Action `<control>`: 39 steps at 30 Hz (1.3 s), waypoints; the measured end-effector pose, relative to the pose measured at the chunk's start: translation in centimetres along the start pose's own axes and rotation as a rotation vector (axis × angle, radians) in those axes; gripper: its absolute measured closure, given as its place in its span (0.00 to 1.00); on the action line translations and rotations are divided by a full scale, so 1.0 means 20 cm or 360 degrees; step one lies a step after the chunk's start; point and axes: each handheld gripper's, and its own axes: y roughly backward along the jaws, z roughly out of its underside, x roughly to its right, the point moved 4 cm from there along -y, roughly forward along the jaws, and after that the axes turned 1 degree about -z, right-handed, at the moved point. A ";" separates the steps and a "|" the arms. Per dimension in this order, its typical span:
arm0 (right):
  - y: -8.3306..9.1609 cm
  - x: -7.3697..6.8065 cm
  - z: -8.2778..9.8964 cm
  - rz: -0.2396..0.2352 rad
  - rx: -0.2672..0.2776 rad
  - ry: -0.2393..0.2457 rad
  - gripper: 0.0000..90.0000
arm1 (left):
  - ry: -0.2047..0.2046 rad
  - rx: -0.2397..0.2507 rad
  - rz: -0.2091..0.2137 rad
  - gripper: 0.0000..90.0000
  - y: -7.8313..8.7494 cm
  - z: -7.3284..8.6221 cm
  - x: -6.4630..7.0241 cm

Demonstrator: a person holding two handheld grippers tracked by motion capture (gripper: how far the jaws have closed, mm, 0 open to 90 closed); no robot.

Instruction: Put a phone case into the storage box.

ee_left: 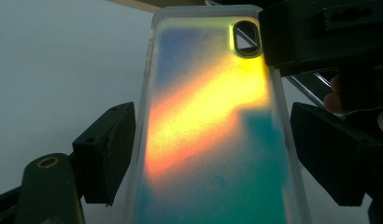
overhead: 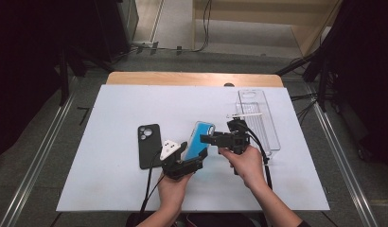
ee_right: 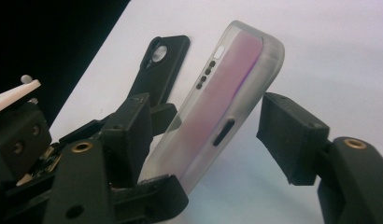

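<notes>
High view showed a person at a white table (overhead: 111,179) with a gripper in each hand, both meeting at a phone case with a blue, iridescent back (overhead: 200,139), lifted and tilted above the table's middle. The left gripper (overhead: 185,158) came in from about seven o'clock of the case and held its lower end; in the left gripper view its jaws bracketed the case's two long edges (ee_left: 213,130), the left one seemingly against the rim and the right one close to it, so it appeared to be pinching the case across its width. The right gripper (overhead: 212,139) reached in from three o'clock toward the upper end. In the right gripper view its jaws stood either side of the frosted rim (ee_right: 217,116), the right one clearly off it with a gap and the left one near the far face, so they were spread and not yet pressing.

A black phone case (overhead: 149,145) lay flat at nine o'clock of the lifted one, camera cut-out up. A clear plastic tray (overhead: 258,118) sat at two o'clock, with a thin white stick (overhead: 244,115) across it.

As a judgement, the lift was done and the second grip was under way; whatever followed with the case remained, and no phone was visible inside it.
</notes>
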 end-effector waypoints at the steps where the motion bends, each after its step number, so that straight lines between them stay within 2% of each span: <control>1: -0.01 0.00 0.00 0.0000 -0.0009 -0.0012 0.41 | 0.0000 0.0000 0.0000 0.19 0.00 0.00 0.00; 10: -0.03 0.02 -0.03 -0.0009 -0.0053 -0.0147 0.61 | 0.0029 0.0008 0.0004 0.19 0.01 0.01 0.01; 15: -0.03 0.02 -0.04 -0.0023 -0.0047 -0.0167 0.70 | 0.0047 0.0030 0.0016 0.19 0.01 0.01 0.01; 17: -0.03 0.03 -0.04 -0.0050 -0.0045 -0.0176 0.78 | 0.0055 0.0051 0.0022 0.19 0.01 0.01 0.00; 18: -0.03 0.03 -0.04 -0.0050 -0.0045 -0.0176 0.78 | 0.0055 0.0051 0.0022 0.19 0.01 0.01 0.00; 19: -0.02 0.02 -0.04 -0.0062 -0.0049 -0.0209 0.79 | 0.0046 0.0049 0.0021 0.19 0.02 0.01 0.01; 23: -0.01 0.02 -0.04 -0.0070 -0.0057 -0.0219 0.81 | 0.0048 0.0048 0.0029 0.19 0.01 0.01 0.01; 39: 0.01 -0.01 -0.06 -0.0088 -0.0055 -0.0195 0.86 | 0.0028 0.0066 0.0060 0.19 0.01 0.01 0.02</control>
